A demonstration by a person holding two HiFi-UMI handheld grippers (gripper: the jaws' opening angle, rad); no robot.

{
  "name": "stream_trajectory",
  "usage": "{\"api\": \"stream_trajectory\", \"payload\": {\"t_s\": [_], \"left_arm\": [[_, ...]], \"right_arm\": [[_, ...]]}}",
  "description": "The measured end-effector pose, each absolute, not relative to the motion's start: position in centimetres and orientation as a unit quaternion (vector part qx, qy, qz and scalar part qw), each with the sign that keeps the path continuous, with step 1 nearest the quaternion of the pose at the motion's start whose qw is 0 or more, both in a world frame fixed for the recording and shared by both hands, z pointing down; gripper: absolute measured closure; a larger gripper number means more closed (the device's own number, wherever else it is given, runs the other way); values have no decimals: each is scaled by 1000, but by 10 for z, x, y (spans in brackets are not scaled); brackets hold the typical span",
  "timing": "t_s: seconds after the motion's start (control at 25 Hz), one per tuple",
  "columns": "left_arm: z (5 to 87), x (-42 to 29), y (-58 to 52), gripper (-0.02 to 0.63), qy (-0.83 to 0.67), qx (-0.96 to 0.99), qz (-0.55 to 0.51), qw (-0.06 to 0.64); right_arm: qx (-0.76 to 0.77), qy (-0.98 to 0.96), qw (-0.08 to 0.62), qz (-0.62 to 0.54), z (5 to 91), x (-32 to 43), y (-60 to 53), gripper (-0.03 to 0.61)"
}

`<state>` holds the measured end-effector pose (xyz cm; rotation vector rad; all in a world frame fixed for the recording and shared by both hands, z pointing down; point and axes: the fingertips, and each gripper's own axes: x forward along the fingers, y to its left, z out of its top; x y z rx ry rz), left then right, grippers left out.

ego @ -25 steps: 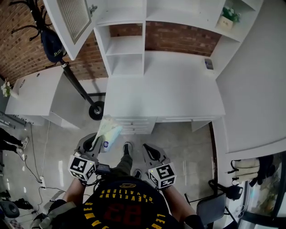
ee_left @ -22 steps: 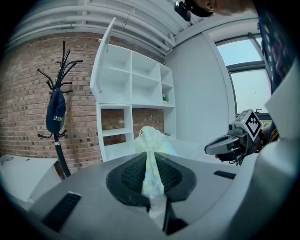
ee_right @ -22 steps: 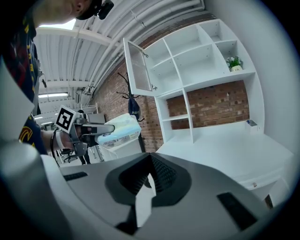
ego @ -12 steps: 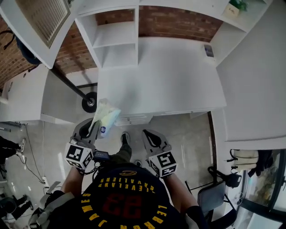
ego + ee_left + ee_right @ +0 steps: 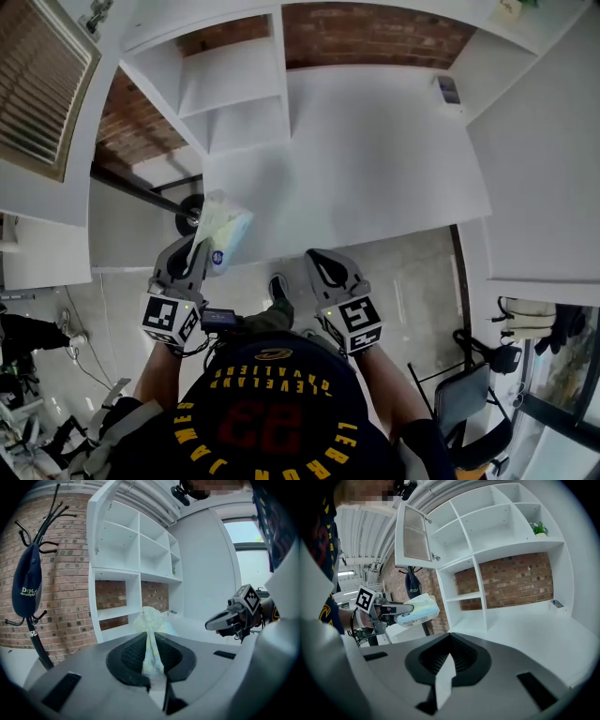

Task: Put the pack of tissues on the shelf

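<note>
change: table [image 5: 375, 159] now closer, person at its edge | left gripper [image 5: 195, 248]: fingers clamped on pack of tissues [image 5: 223, 232] | right gripper [image 5: 319, 257]: fingers together, empty | meaning: shelf [image 5: 234, 94] nearly reachable

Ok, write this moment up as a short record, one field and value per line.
left tongs: shut on the pack of tissues, gripped by one end
right tongs: shut, nothing between them
desk: white, with a small dark object at its far right
pack position: in the air near the desk's front left corner
shelf unit: white, open compartments, brick wall behind
task status: pack not yet on a shelf
</note>
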<state>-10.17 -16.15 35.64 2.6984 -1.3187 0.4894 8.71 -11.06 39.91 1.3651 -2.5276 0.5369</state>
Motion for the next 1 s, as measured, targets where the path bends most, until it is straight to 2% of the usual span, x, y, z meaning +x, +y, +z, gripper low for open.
{"api": "stream_trajectory", "payload": {"t_s": [0.52, 1.0], "left_arm": [[359, -118, -203, 580, -412, 894, 173, 41], [393, -99, -252, 581, -453, 868, 203, 20]], "right_arm": [[474, -858, 102, 169, 374, 69, -168, 586], [422, -883, 94, 184, 407, 82, -227, 586]]}}
